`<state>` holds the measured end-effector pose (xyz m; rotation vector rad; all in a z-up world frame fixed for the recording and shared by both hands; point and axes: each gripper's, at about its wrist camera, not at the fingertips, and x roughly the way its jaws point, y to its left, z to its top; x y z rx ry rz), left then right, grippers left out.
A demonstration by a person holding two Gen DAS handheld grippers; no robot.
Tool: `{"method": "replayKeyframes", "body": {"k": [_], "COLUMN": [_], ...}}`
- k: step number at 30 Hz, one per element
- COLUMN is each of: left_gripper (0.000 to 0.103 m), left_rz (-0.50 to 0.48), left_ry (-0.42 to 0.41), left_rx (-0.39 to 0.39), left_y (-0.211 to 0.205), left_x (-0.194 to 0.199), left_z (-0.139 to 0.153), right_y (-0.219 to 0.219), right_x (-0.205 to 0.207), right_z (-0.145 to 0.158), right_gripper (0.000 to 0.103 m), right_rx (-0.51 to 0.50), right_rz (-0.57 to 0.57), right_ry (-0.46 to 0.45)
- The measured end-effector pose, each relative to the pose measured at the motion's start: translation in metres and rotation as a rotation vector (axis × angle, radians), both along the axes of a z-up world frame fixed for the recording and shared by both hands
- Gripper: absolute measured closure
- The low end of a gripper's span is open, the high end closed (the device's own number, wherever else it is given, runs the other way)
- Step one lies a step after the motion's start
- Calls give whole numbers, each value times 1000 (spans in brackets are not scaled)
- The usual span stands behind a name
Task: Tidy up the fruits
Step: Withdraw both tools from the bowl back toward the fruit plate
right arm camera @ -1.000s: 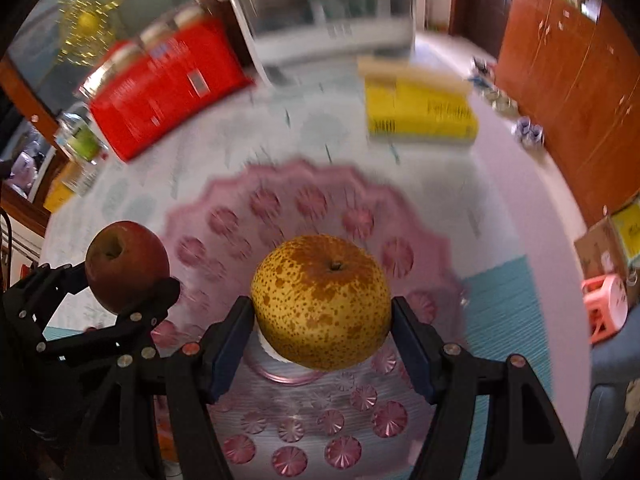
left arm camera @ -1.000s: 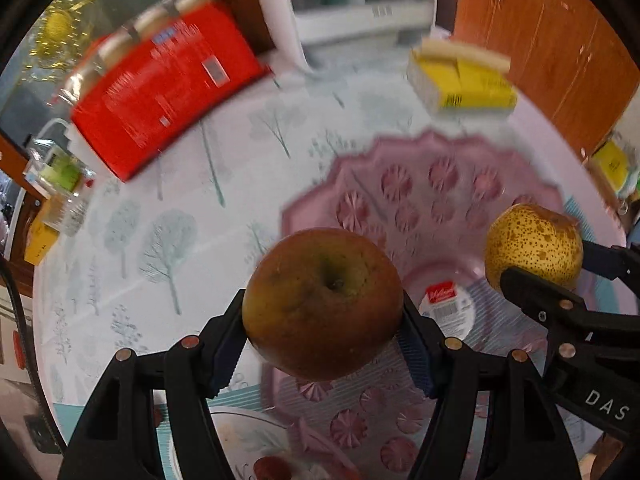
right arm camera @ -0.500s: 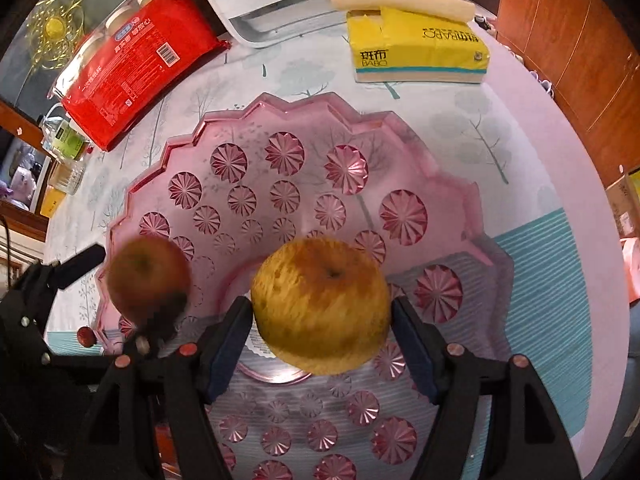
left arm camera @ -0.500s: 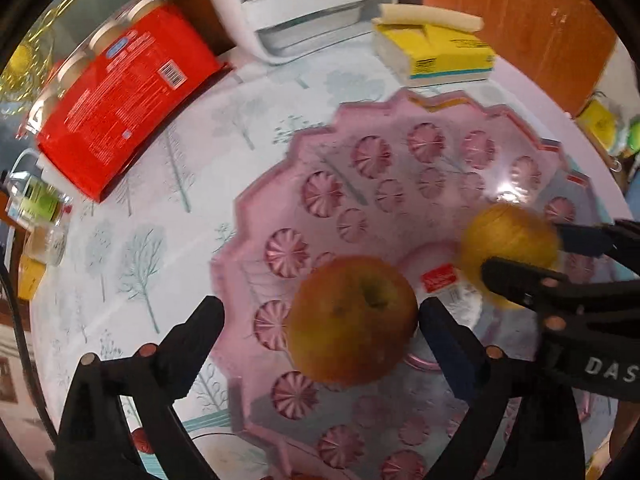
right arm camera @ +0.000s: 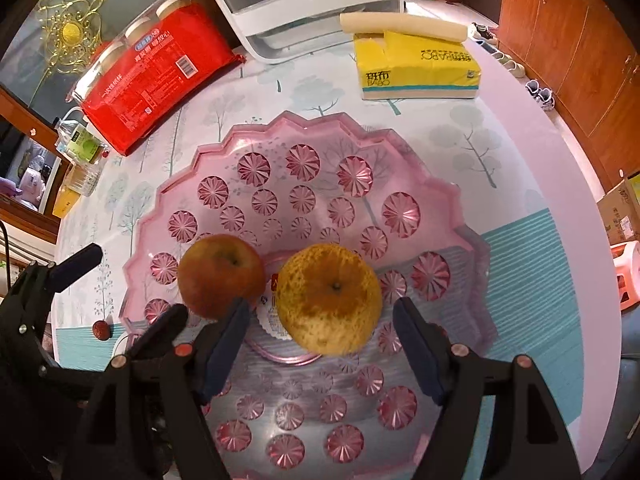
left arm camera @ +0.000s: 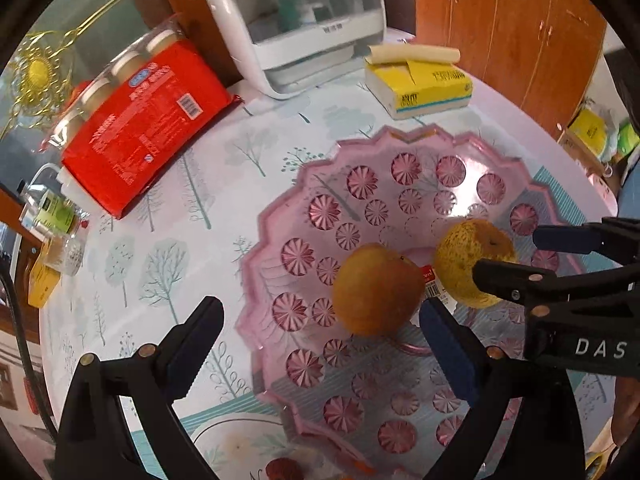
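Both grippers spread wide, holding nothing: left gripper [left arm camera: 320, 332], right gripper [right arm camera: 320, 344]. Apple [right arm camera: 221, 276] and pear [right arm camera: 329, 298] sit side by side (nearly touching) in the pink bowl [right arm camera: 448, 200].

The bench [right arm camera: 532, 168] carries a tree-printed cloth. Directly on it lie a pink scalloped tray [right arm camera: 404, 136], a red multipack of jars [right arm camera: 156, 72], a yellow tissue pack [right arm camera: 420, 68] and a white appliance [right arm camera: 312, 12] at the far edge. A small red fruit [right arm camera: 101, 329] sits just beside the tray's near-left rim.
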<state>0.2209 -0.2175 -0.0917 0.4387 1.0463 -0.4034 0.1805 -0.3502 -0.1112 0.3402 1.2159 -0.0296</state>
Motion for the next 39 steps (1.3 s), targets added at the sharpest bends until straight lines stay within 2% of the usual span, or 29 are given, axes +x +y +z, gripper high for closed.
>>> {"method": "replayKeyframes", "body": {"k": [12,17,31,39], "left_gripper": [5,5,5,5], "left_rz": [46,73,148,202], "left_ry": [-50,-40,-117,-149], "left_rx": [-7,-56,-131,-179], "left_y": [23,35,60,99], "left_x": [-32,-43,-77,-104], "left_z": [27,39,76,101], "right_y": [13,20,27,49], "right_x": [-28,-40,-73,-92], "right_z": [29,42,78,100], "right_gripper": [28,28,28,28], "right_rx": [-30,-51,-93,-113], "right_rz": [33,45,66,107], "right_ry": [-61,-90,-156,-206]}}
